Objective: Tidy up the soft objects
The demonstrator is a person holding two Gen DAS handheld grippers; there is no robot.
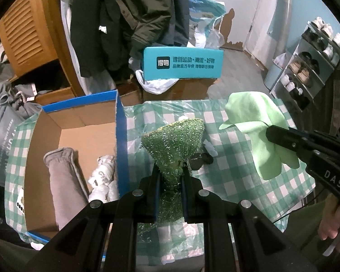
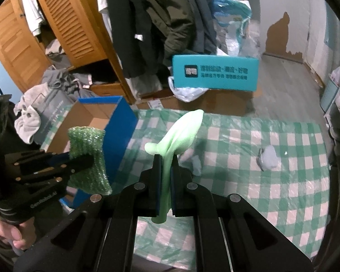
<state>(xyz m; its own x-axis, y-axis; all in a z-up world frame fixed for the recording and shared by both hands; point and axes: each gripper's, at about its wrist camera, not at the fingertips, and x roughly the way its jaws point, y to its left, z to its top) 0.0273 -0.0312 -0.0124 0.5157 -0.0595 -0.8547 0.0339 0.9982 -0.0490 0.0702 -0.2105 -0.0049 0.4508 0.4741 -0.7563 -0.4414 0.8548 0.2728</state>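
My left gripper (image 1: 171, 170) is shut on a glittery green scrubbing cloth (image 1: 176, 140), held above the green-checked table (image 1: 233, 176). In the right wrist view that same gripper (image 2: 88, 158) shows at the left with the scrubbing cloth (image 2: 88, 158) hanging from it. My right gripper (image 2: 166, 158) is shut on a pale green soft cloth (image 2: 183, 133), lifted off the table (image 2: 272, 176). From the left wrist view the right gripper (image 1: 269, 132) comes in from the right with the pale green cloth (image 1: 256, 117) draped around its tip.
An open cardboard box with blue edges (image 1: 119, 122) stands left of the table, holding a grey rolled cloth (image 1: 63, 176) and a white patterned cloth (image 1: 104, 176). A small blue-grey cloth (image 2: 268, 158) and a dark item (image 1: 201, 159) lie on the table. A teal box (image 1: 181, 62), hanging coats and a shoe rack (image 1: 306, 68) stand beyond.
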